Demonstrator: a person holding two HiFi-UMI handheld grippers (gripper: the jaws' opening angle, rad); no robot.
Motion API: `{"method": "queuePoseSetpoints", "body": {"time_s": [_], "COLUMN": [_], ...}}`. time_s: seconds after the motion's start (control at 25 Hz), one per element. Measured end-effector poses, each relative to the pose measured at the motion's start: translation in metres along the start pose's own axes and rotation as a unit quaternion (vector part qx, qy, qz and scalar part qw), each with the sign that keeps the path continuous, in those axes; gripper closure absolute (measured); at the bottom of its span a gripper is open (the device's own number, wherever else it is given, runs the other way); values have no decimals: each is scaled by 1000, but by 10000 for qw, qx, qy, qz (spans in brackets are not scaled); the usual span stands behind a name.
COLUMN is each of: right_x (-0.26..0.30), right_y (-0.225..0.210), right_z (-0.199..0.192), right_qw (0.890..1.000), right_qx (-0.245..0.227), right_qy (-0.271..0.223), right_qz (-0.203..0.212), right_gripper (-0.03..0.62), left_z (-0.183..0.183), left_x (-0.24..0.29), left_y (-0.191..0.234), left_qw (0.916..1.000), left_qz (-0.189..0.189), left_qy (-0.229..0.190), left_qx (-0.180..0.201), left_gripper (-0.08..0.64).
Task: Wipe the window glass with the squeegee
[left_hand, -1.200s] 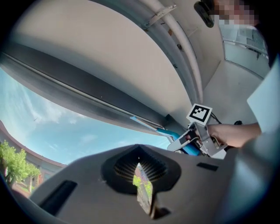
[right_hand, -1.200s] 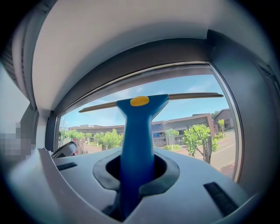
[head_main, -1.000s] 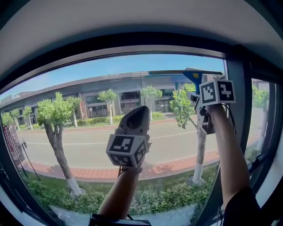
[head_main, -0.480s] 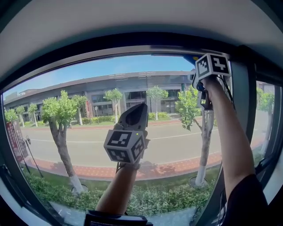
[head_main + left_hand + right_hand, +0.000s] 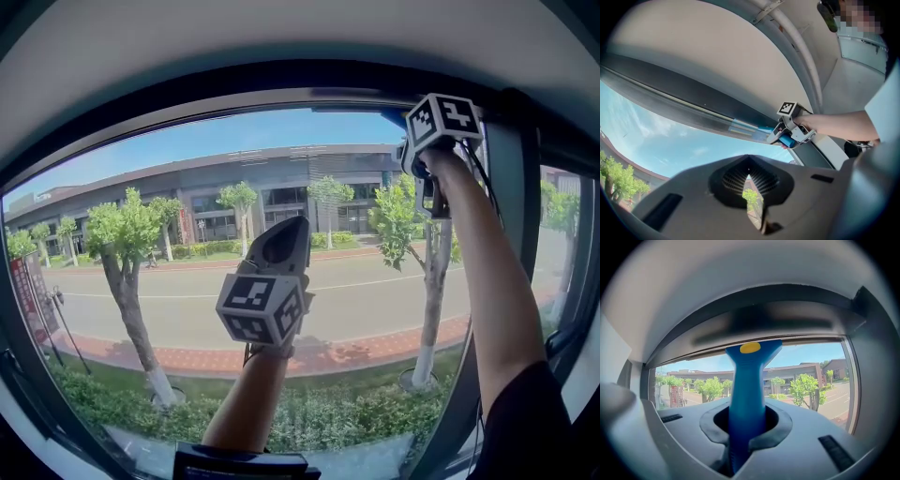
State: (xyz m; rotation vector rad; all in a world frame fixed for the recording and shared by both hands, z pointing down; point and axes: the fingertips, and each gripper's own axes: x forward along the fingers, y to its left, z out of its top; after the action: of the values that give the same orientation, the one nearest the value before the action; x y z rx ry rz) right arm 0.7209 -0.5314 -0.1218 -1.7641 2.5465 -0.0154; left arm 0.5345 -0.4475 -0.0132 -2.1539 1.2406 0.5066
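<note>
Window point(image 5: 806, 363) top edge: blue squeegee point(image 5: 746, 399), yellow dot point(image 5: 750, 348) on neck.

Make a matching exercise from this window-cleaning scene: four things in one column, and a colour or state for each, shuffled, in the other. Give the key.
Column one
1. squeegee
2. left gripper
3. right gripper
4. window frame

Column two
A. shut, nothing between the jaws
B. blue with a yellow spot
C. dark in colour
D. raised highest, jaws shut on a tool

Pairs: 1-B, 2-A, 3-D, 4-C
</note>
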Motion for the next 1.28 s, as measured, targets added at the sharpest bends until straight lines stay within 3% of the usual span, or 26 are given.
{"method": "queuePoseSetpoints", "body": {"time_s": [0.48,0.72,1.28], "right_x": [-6,-2,-4], "right_y": [2,-12,-10], "right_z": [-20,-59,-70], "right_qw": [9998,9997,9992], "right_qx": [-23,40,57], "right_qy": [166,218,371], "right_qz": [-91,-99,-127], "right_gripper": [537,537,537], "left_z": [-15,-46,-41], "left_x": [-17,-24,-23], "left_y": [-3,-17,-10], "left_qw": [9997,9993,9978], "left_qz": [-46,-100,-131], "left_qy": [119,195,341], "left_qx": [-229,-296,-547], "left_gripper": [558,558,558]}}
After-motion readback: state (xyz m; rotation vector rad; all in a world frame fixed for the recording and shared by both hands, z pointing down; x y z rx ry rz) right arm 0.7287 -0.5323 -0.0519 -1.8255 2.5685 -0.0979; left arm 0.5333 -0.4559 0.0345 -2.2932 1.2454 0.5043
